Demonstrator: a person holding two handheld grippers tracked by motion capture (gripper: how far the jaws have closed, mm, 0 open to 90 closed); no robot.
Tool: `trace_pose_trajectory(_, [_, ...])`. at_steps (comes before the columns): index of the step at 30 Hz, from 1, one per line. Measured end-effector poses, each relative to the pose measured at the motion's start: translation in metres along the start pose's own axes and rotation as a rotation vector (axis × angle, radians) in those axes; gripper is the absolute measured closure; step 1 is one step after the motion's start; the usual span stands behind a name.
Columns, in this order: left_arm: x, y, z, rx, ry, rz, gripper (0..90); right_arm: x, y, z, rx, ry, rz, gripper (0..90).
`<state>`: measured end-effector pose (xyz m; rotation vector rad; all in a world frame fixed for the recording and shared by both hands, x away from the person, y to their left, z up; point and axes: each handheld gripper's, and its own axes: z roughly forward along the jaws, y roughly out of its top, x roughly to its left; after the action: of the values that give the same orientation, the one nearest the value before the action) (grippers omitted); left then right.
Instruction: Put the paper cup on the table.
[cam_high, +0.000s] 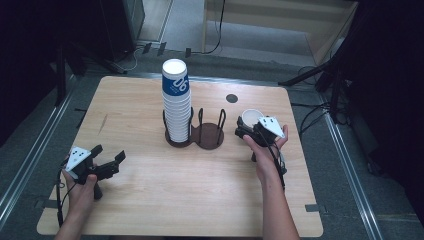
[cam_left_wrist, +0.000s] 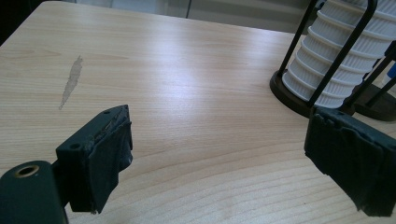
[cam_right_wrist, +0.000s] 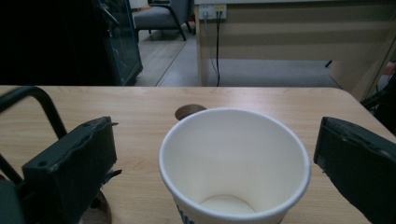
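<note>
The single paper cup (cam_right_wrist: 233, 168) stands upright on the desk (cam_high: 150, 200), right of the dark two-ring cup holder (cam_high: 209, 136), between the wide-open jaws of the right tongs (cam_high: 246, 131); neither pad touches it. The step in hand looks like clearing the tongs away from the cup. Do it well by lifting straight up and back, keeping both pads off the rim so the light cup does not tip. From above the hand hides part of the cup, so its footing is probably flat. The left tongs (cam_high: 109, 161) rest open and empty, well apart from the tall stack of cups (cam_high: 176, 100) in the holder's left ring.
</note>
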<state>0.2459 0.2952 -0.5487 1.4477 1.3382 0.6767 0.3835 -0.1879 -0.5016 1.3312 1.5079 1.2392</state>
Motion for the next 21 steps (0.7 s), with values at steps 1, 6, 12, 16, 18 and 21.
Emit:
trace_pose_trajectory(1, [0.000,0.000,0.000,0.002,-0.002,0.001,8.7,0.001,0.002,-0.005,-0.007,0.004,0.005,0.0])
trace_pose_trajectory(6, [-0.001,0.000,0.000,0.009,-0.002,0.003,8.8,0.001,0.009,-0.024,-0.031,0.023,0.021,0.0])
trace_pose_trajectory(12, [-0.001,0.000,0.000,0.012,-0.002,0.002,8.7,-0.005,0.010,-0.046,-0.054,0.022,0.051,0.0])
trace_pose_trajectory(16, [-0.001,0.000,0.000,0.015,-0.003,0.005,8.8,-0.013,0.006,-0.060,-0.059,0.012,0.058,0.0])
trace_pose_trajectory(18, [-0.001,0.000,0.000,0.016,-0.004,0.006,8.8,-0.017,0.003,-0.065,-0.060,0.007,0.064,0.0])
trace_pose_trajectory(21, [-0.001,0.000,0.000,0.016,-0.004,0.005,8.8,-0.023,-0.002,-0.072,-0.055,-0.006,0.072,0.0])
